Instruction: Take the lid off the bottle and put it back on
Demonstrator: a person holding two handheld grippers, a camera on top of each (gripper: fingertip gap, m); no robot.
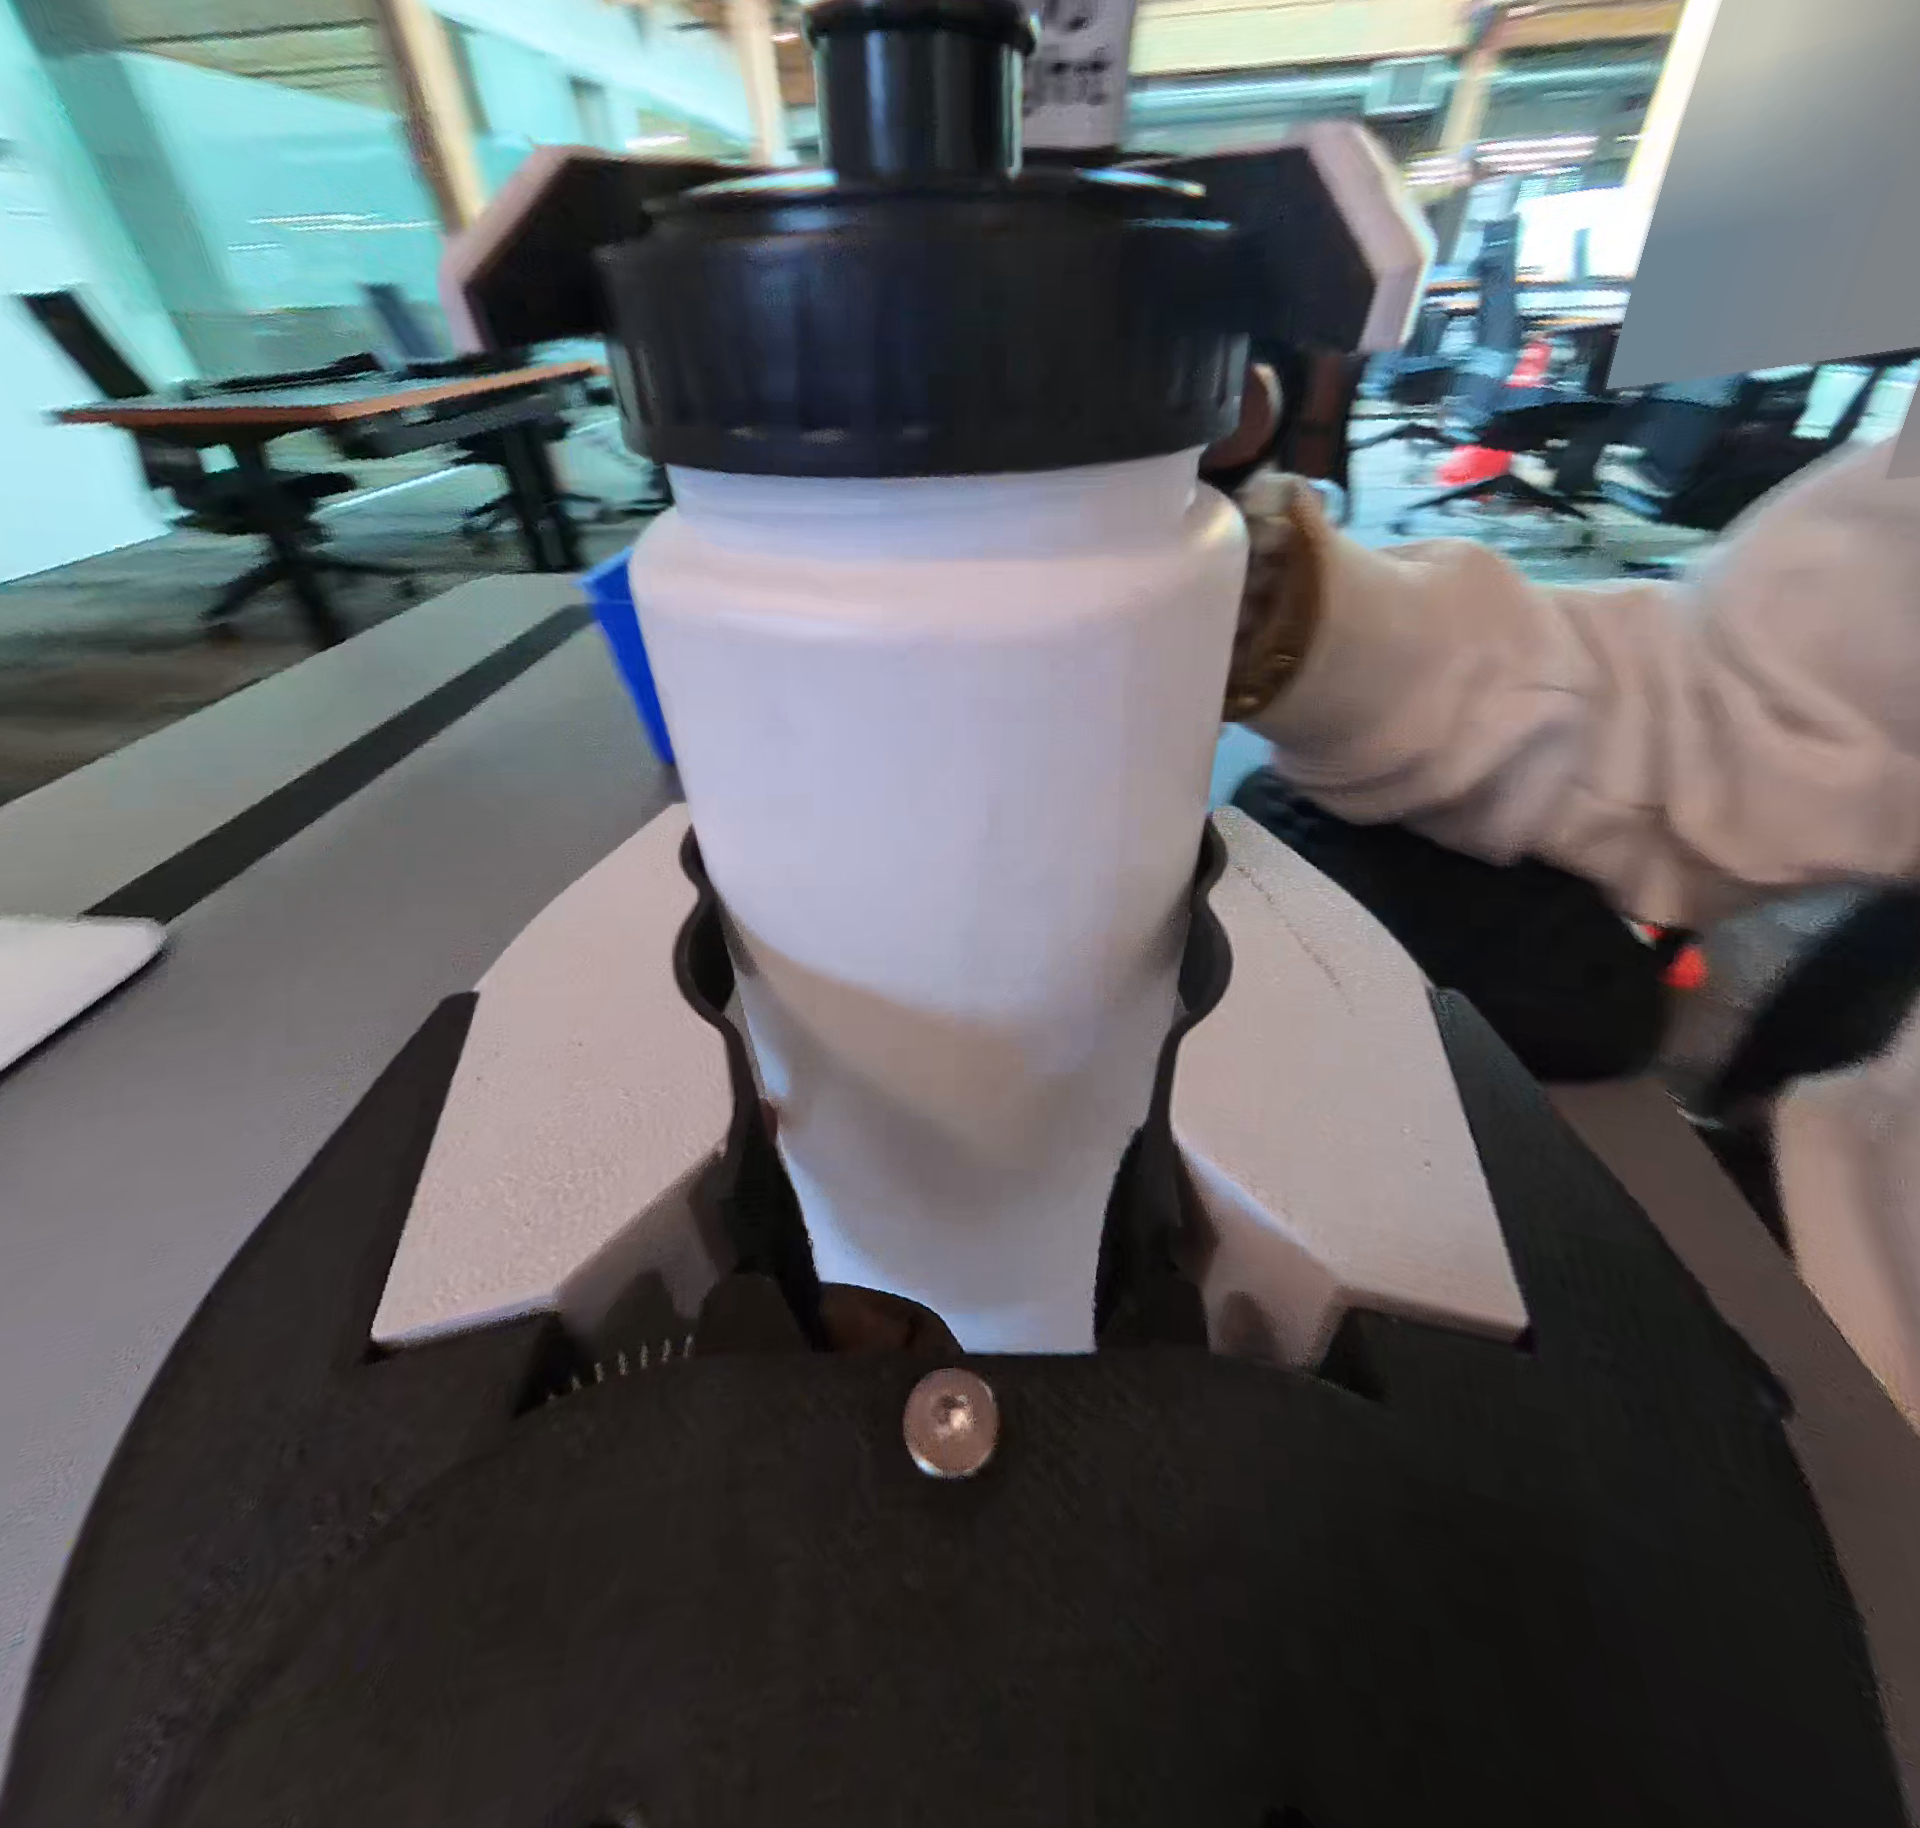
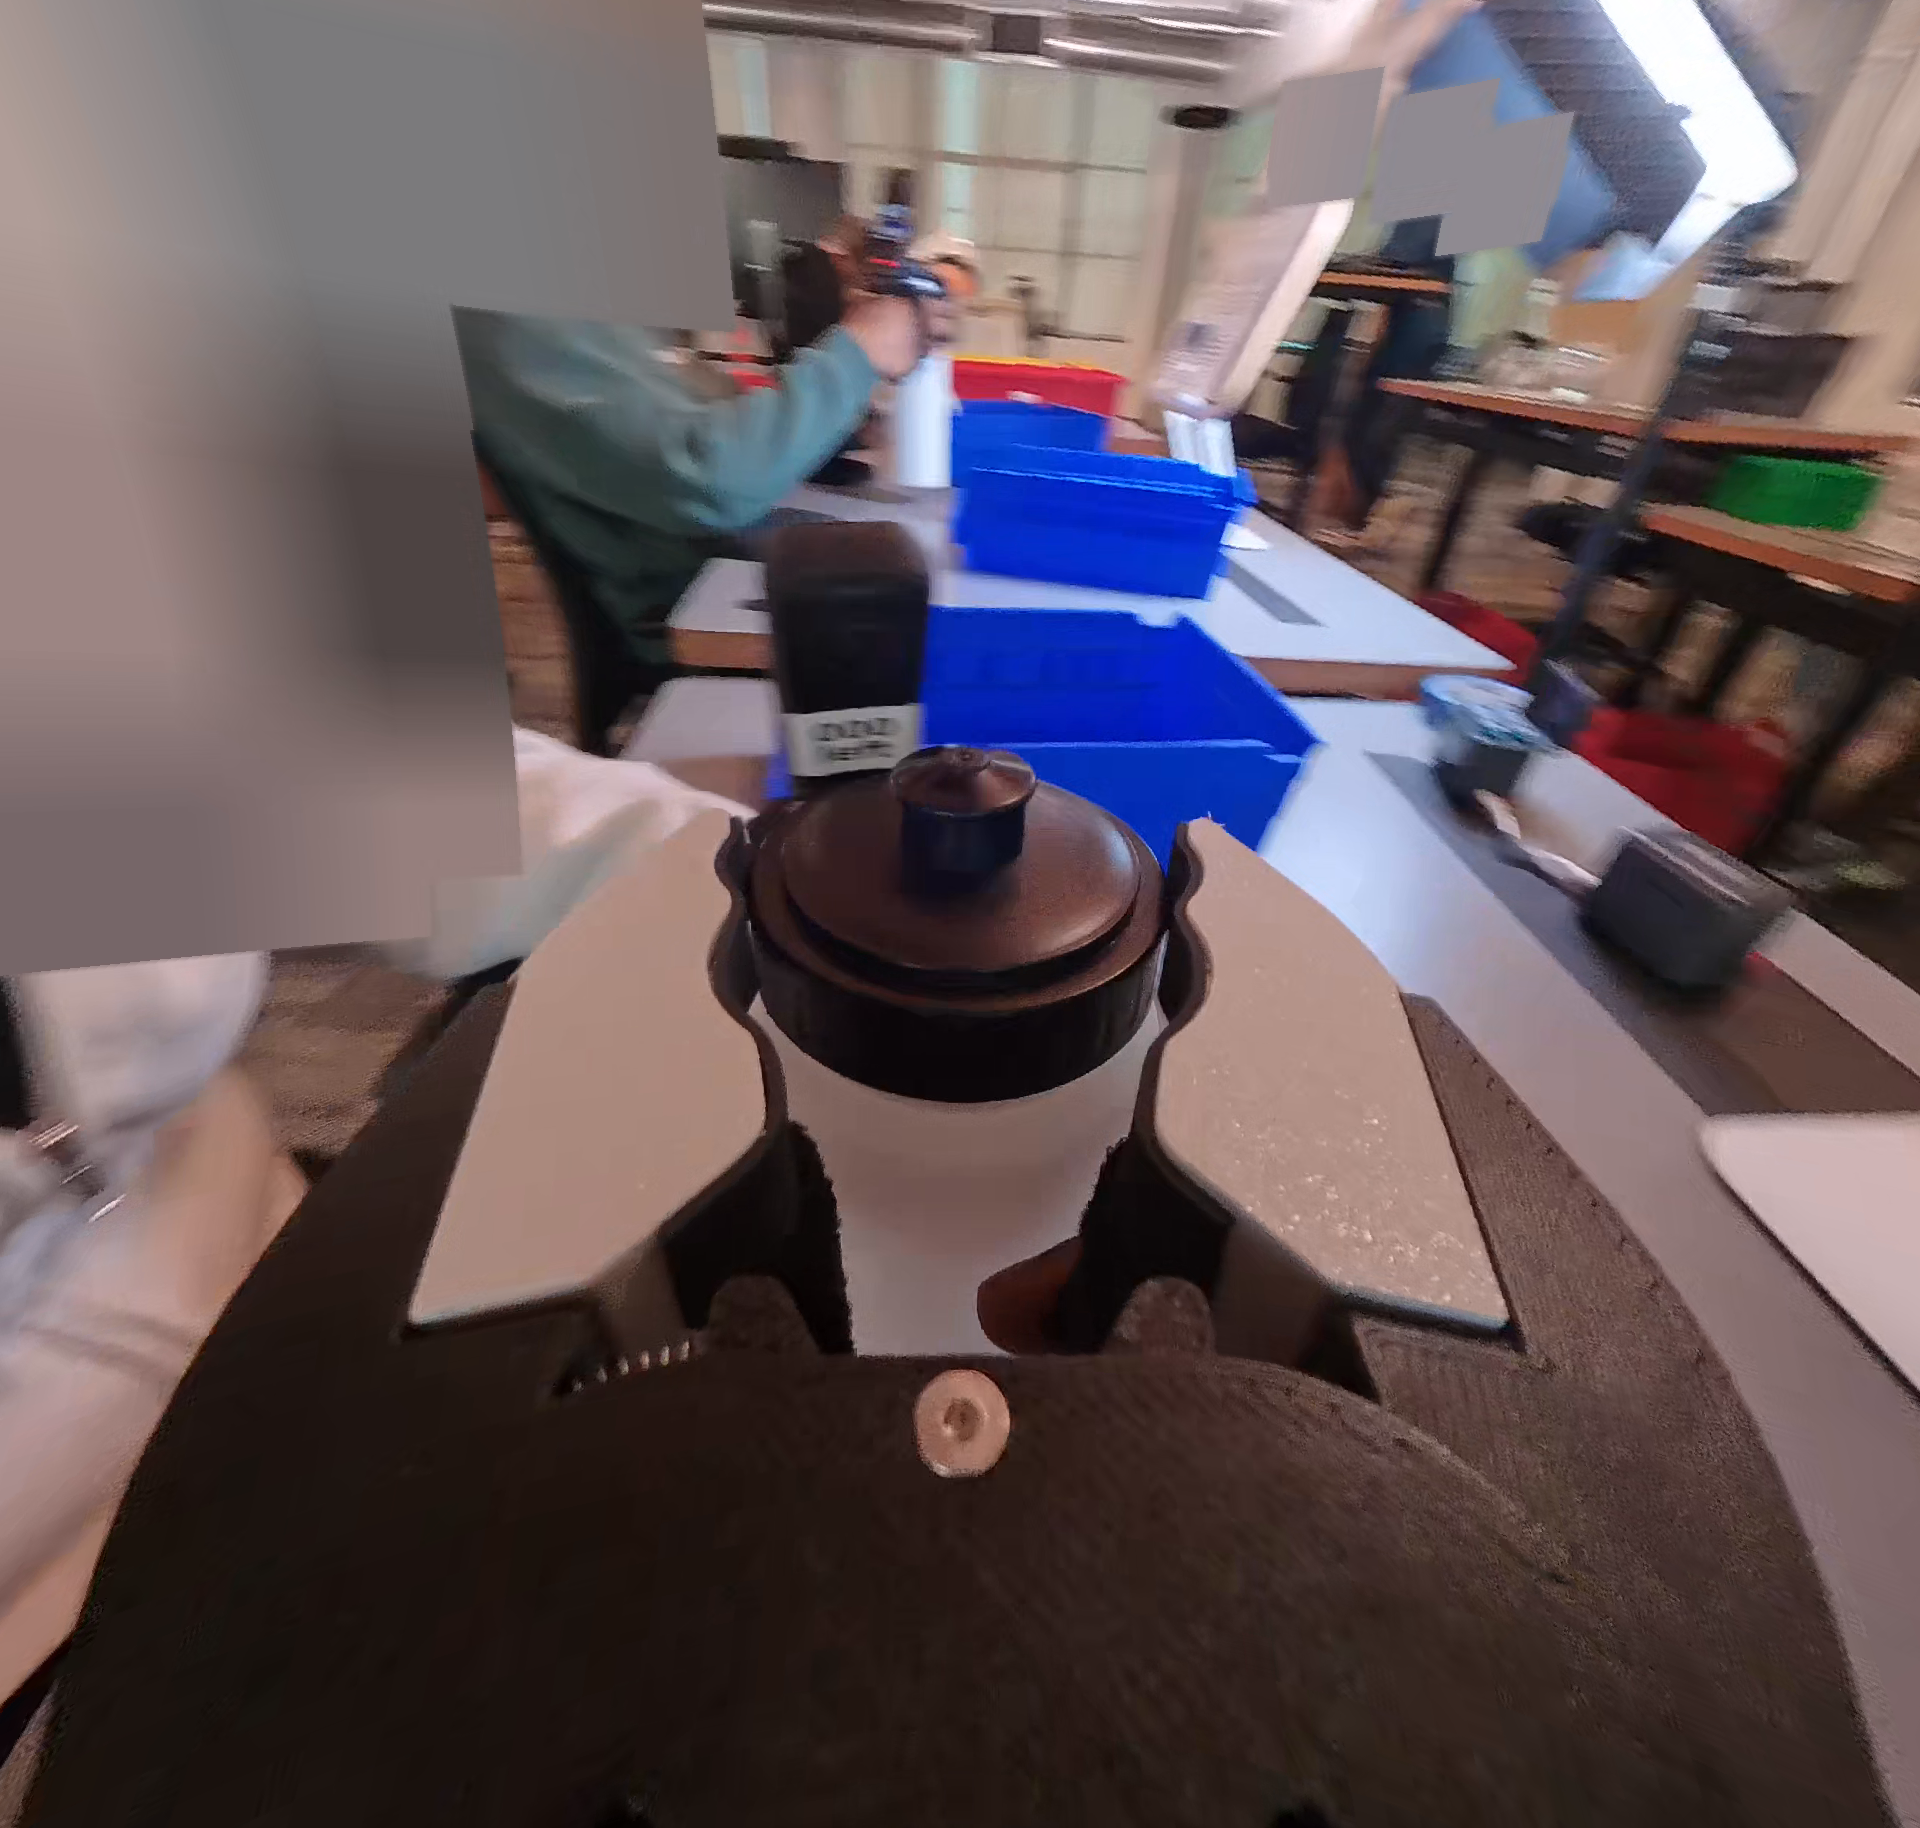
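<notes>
Clamping hard around the lower body of the white bottle (image 1: 935,822), the left gripper (image 1: 951,1030) fills the bottom half of the left wrist view, its dark-edged fingers (image 1: 582,1103) pressed against the bottle's sides on both flanks. The bottle stands upright in the centre of that frame, the black lid (image 1: 925,344) seated on its neck with the spout poking up toward the top edge. Up at lid height, there is the right gripper (image 1: 1340,240), its pale fingers showing either side of the lid. Over to the right wrist view: the right gripper (image 2: 956,937) is closed on the lid (image 2: 951,947) in the middle of the frame, grey fingers (image 2: 1299,1103) hugging the ribbed rim left and right, the white bottle (image 2: 966,1176) dropping away below. A white sleeve (image 1: 1538,687) reaches in from the right of the left wrist view. Beyond the lid in the right wrist view sit blue bins (image 2: 1101,698), centre and upper centre, on a grey table (image 2: 1382,802), and a person in a green top (image 2: 644,459) stands at upper left.
</notes>
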